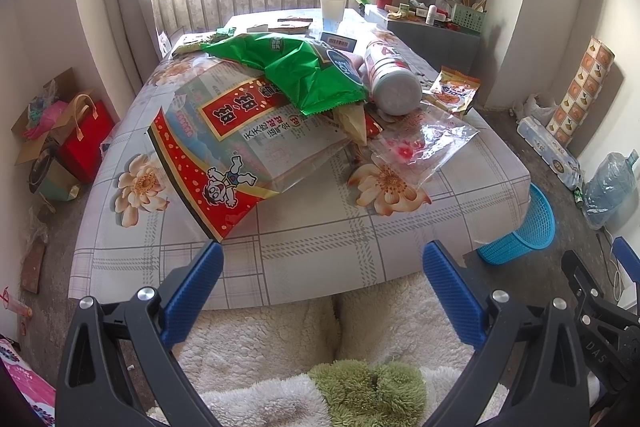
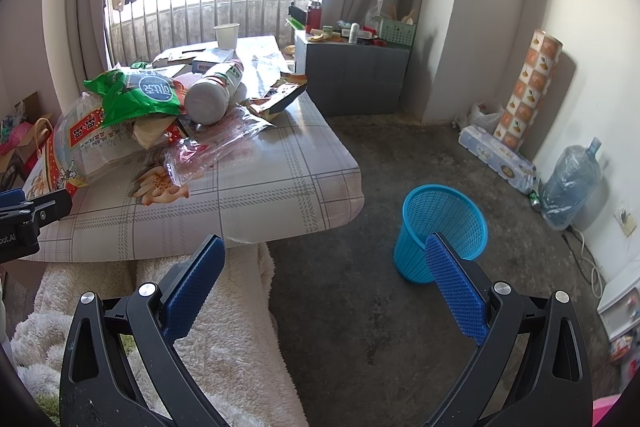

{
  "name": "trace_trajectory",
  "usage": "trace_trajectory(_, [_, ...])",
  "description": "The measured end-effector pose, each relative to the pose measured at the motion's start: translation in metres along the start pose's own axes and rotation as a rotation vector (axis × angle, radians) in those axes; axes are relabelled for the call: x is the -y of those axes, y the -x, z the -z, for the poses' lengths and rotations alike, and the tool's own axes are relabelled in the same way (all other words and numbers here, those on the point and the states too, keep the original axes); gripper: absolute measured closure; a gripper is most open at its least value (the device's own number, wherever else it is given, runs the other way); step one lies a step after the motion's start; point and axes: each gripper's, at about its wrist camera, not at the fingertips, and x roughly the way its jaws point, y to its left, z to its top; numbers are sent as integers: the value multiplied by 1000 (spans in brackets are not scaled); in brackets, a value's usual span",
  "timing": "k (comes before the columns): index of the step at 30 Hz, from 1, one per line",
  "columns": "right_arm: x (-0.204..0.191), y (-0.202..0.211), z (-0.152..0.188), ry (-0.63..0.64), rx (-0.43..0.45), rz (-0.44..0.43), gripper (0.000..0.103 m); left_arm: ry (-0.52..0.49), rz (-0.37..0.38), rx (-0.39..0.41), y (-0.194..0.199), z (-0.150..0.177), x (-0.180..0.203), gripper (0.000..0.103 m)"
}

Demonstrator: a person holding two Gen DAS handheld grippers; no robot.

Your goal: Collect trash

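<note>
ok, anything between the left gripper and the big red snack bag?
Nothing visible. The left gripper is open at the table's near edge, and only bare tablecloth lies between it and the red bag.

the right gripper (image 2: 322, 267) hangs wide apart and empty above the grey floor (image 2: 360, 327). a blue basket (image 2: 440, 227) stands near right. wrappers (image 2: 140, 95) and a white bottle (image 2: 214, 93) pile on the table (image 2: 248, 203) at left.

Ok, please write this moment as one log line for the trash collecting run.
phase: start | left gripper: open, empty | right gripper: open, empty | wrappers pile: on table | blue basket: on floor, upright, looks empty
</note>
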Motion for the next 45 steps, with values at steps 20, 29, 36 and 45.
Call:
trace_trajectory(20, [-5, 9, -21, -4, 49, -32, 7, 28, 96, 57, 0, -30, -36, 5])
trace_trajectory(29, [-28, -12, -47, -26, 83, -112, 7, 130, 225, 214, 0, -71, -82, 5])
trace_trajectory(36, [-43, -36, -65, -55, 92, -193, 7, 182, 349, 231, -13, -100, -99, 5])
trace_trajectory(45, [-33, -63, -67, -119, 9, -236, 7, 245, 458, 210, -29, -126, -110, 6])
